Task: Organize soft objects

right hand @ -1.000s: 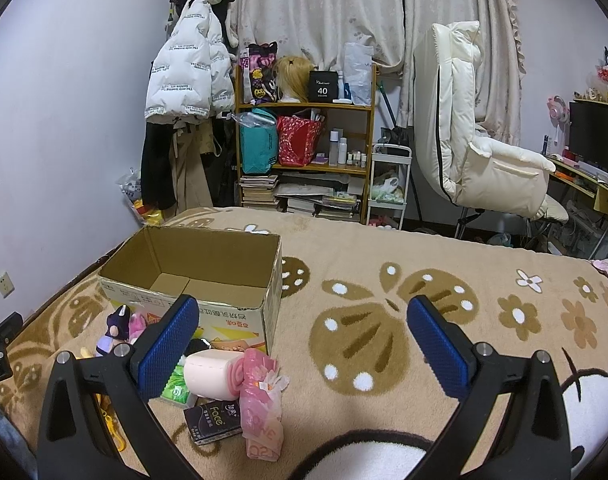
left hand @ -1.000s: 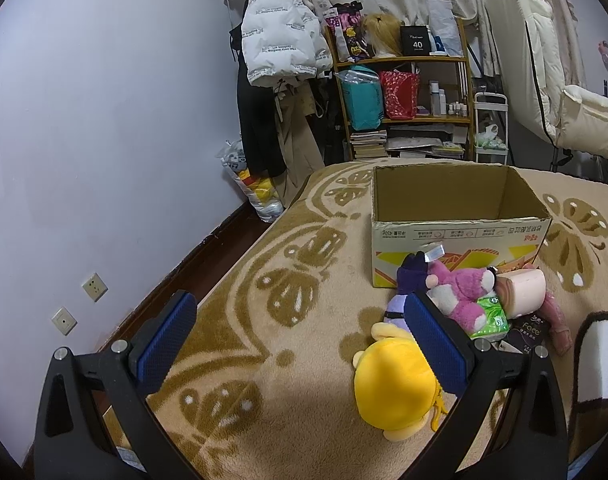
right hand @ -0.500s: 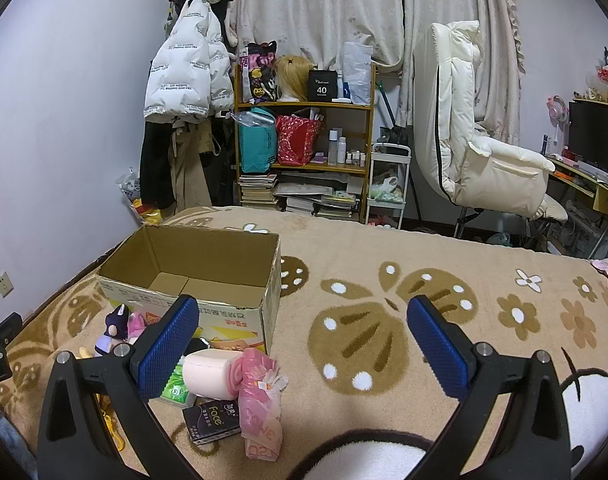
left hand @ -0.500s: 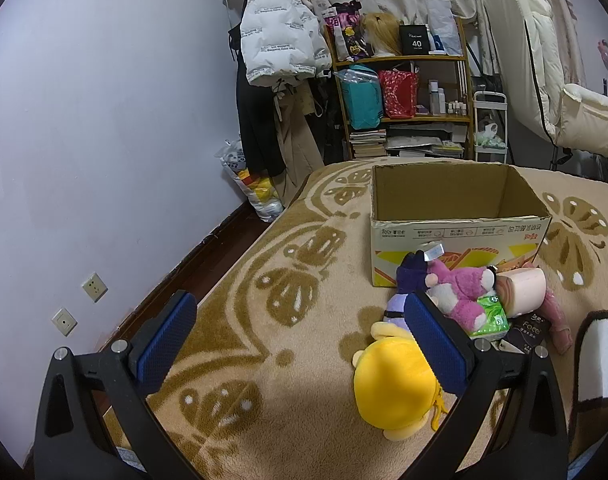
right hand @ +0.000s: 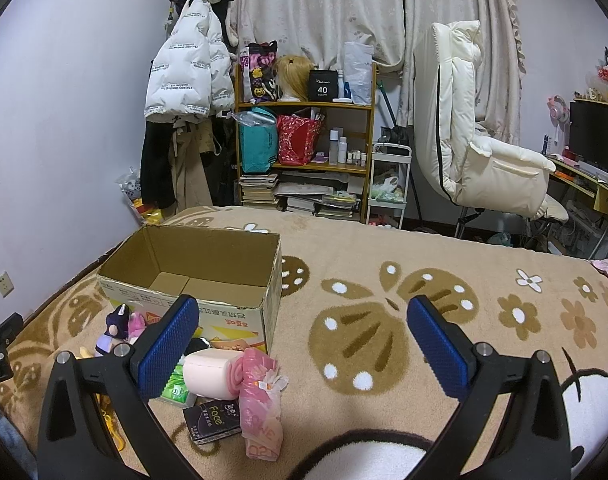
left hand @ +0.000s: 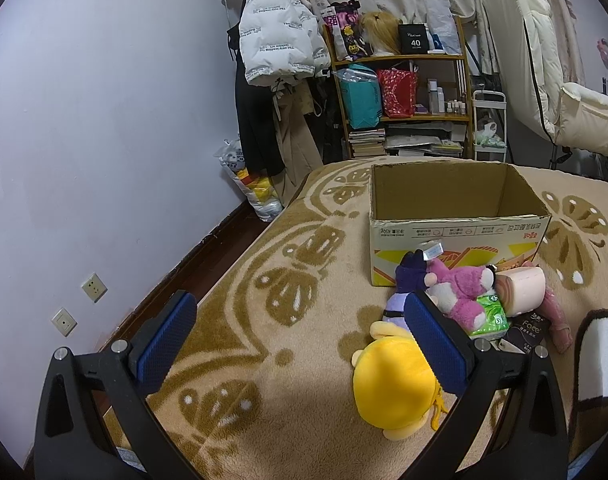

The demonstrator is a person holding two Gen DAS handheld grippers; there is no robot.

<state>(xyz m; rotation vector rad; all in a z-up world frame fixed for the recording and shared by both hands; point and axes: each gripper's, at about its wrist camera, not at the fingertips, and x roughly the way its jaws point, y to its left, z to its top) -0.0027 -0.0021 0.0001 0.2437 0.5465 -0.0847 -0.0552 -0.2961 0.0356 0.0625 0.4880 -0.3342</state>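
Note:
An open, empty cardboard box (left hand: 456,236) (right hand: 208,276) stands on the beige patterned rug. In front of it lies a pile: a yellow plush (left hand: 392,392), a purple plush (left hand: 408,280) (right hand: 116,328), a pink plush (left hand: 460,292), a green tissue pack (left hand: 490,316) (right hand: 176,388), a pale pink roll (left hand: 522,292) (right hand: 208,372), a black "Face" packet (right hand: 212,420) and a pink wrapped bundle (right hand: 260,404). My left gripper (left hand: 300,340) is open, hovering left of the pile. My right gripper (right hand: 300,344) is open, hovering right of the pile.
A purple wall with sockets (left hand: 92,288) runs along the left. A wooden shelf (right hand: 304,152) with bags and books, a hung white jacket (right hand: 184,80) and a cream recliner chair (right hand: 484,152) stand behind. A desk with a monitor (right hand: 596,136) is at the right.

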